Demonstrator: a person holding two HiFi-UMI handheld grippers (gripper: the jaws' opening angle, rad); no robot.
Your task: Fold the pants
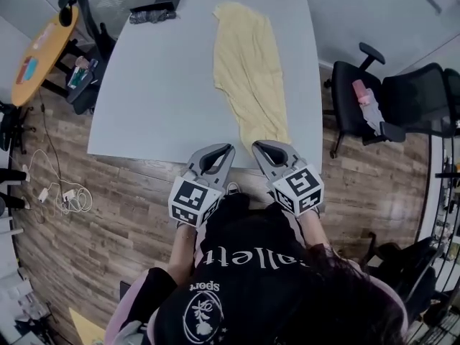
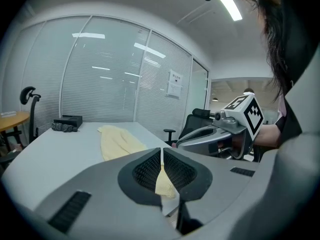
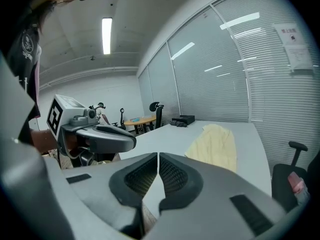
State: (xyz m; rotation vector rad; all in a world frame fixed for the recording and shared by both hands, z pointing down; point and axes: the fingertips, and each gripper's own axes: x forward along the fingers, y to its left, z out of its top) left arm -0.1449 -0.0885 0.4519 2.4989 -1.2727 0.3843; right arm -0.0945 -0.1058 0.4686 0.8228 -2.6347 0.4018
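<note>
— Lying lengthwise on the table (image 1: 158, 85), the pants (image 1: 248, 70) seem folded leg on leg (crosswise folds remain).
— Left gripper (image 1: 224, 150) and right gripper (image 1: 260, 147) hover by their near end, jaws together, empty.

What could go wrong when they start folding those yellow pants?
The pants lie near the right edge of the table, one end at its near edge; a tug might slide them off. The left gripper and right gripper are shut and empty; pushed in like that, they would probably bunch the cloth.
</note>
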